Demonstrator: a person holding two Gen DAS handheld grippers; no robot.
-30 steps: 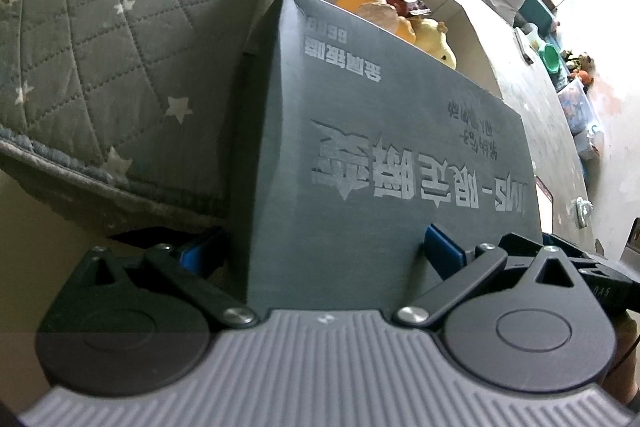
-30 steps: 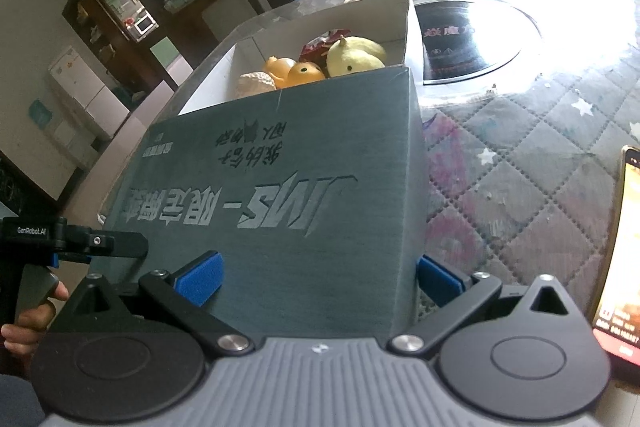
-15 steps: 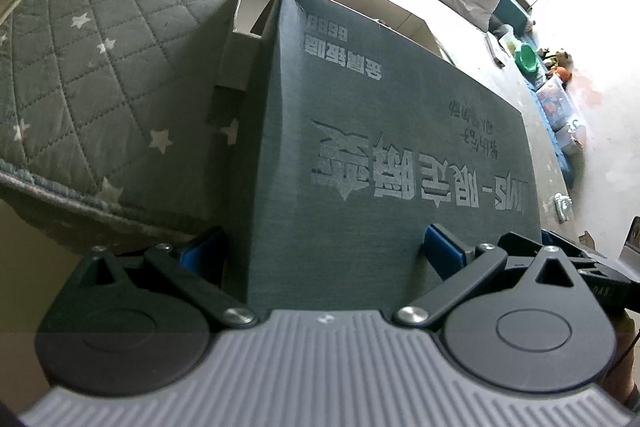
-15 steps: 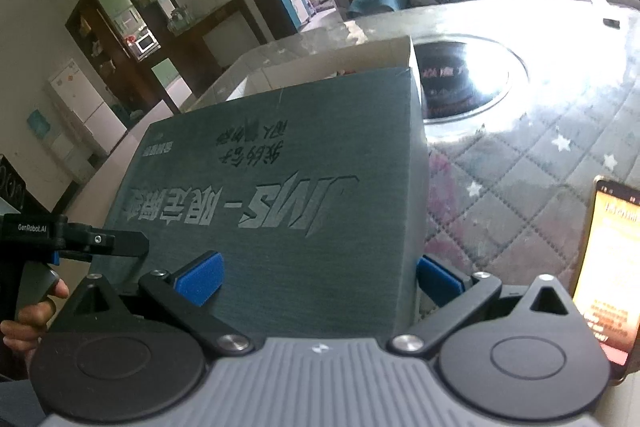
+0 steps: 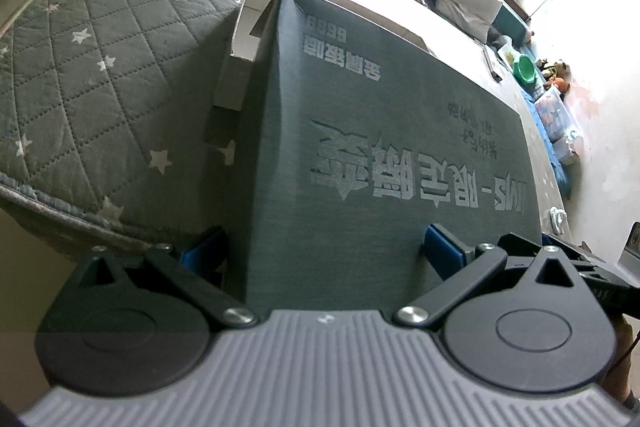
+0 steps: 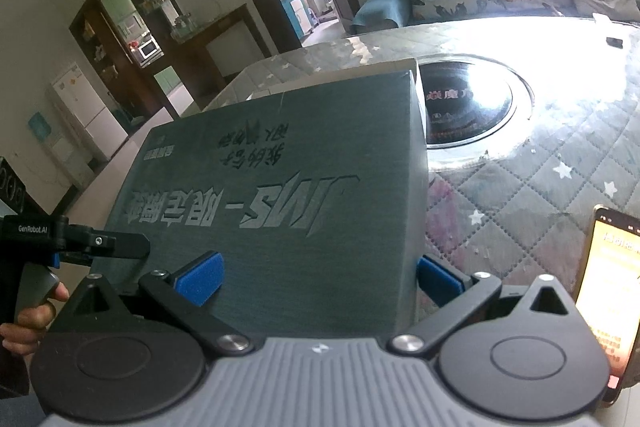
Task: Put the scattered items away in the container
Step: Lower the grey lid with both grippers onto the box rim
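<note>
Lid (image 5: 360, 147) over box (image 5: 256, 15), both tools gripping.

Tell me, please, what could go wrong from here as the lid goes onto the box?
The dark lid sits skewed over the white box, whose left corner still shows, so it may jam. Both the left gripper and right gripper straddle one edge; uneven pushing could slide everything toward the phone.

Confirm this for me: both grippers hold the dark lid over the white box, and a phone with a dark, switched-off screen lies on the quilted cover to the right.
One detail is wrong: the phone is not switched off. The right wrist view shows its screen lit orange. The rest stands: left gripper and right gripper hold the dark lid over the white box, phone on the quilted cover.
</note>
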